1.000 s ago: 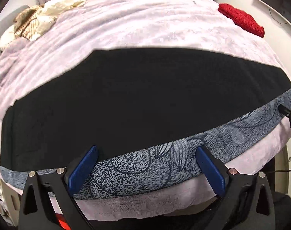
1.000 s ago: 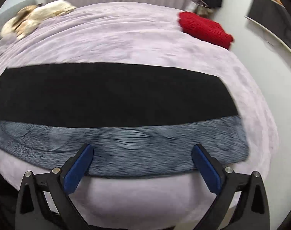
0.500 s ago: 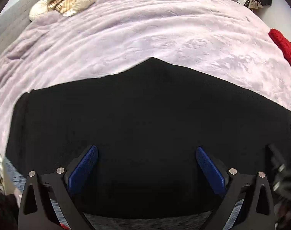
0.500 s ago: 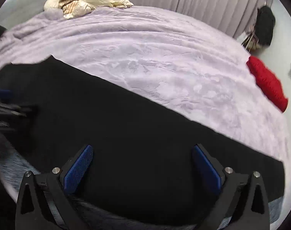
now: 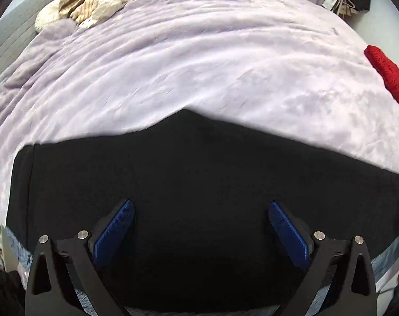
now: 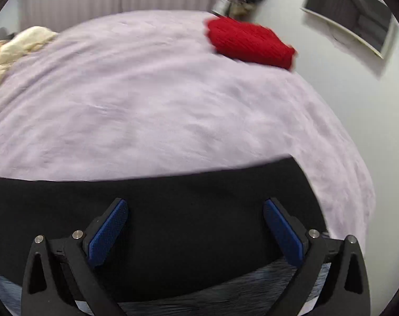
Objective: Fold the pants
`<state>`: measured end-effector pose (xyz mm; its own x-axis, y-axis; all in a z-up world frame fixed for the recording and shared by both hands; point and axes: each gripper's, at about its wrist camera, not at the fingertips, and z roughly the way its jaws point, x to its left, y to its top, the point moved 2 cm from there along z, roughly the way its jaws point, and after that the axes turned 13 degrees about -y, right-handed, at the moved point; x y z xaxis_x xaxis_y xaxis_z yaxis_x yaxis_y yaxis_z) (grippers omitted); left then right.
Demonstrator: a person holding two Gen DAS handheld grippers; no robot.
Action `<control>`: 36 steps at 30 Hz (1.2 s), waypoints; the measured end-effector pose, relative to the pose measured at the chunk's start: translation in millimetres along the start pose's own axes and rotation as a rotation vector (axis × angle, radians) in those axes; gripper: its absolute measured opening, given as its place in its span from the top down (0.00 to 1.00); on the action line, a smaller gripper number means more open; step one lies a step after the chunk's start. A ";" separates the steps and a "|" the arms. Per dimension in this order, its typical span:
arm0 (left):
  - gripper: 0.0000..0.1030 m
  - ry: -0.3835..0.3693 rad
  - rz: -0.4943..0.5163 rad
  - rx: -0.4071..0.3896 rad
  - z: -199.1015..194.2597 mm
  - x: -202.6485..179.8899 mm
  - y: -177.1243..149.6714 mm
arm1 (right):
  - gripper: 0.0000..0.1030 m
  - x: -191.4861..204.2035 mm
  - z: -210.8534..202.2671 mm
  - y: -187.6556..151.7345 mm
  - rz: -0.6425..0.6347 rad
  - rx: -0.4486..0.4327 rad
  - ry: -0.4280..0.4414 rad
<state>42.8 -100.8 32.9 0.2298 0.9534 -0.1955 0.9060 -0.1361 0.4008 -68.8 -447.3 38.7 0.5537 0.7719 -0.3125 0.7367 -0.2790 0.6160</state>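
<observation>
The pants (image 5: 199,197) lie flat across the near part of the bed (image 5: 173,79), spread from left to right. The cloth is black, matt and smooth; its far edge rises to a soft peak in the left wrist view. Along the near edge a grey-blue patterned fabric (image 6: 252,289) shows under the black cloth; I cannot tell if it belongs to the pants.

The left tongs (image 5: 200,233) stand wide over the black cloth and hold nothing; their pads (image 5: 112,234) are blue and ribbed. The right tongs (image 6: 195,230) are also wide and empty, over the right end of the pants.

The bed cover is lilac and plush with shallow wrinkles. At its far left lies a heap of cream and brown striped clothes (image 5: 99,2). At the far right lies a red knitted garment (image 6: 249,43), well apart from the pants.
</observation>
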 end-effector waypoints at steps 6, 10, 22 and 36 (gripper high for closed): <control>0.00 0.118 0.001 0.018 32.8 -27.8 31.1 | 0.00 137.4 -29.1 16.6 -0.208 -0.059 0.147; 0.00 0.131 -0.048 0.016 29.9 -7.2 17.6 | 0.01 145.5 -9.1 14.1 -0.223 -0.030 0.112; 0.00 0.078 -0.125 -0.014 13.7 32.2 13.6 | 0.00 -24.2 16.4 8.2 0.158 0.036 -0.121; 0.00 0.133 0.002 0.003 12.2 41.8 -10.4 | 0.01 54.3 -5.6 -24.4 -0.135 -0.001 0.168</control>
<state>47.3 -62.8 9.6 0.1822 0.9804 -0.0745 0.9068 -0.1383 0.3982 -59.0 -395.4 10.7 0.3780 0.8863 -0.2674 0.7992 -0.1666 0.5774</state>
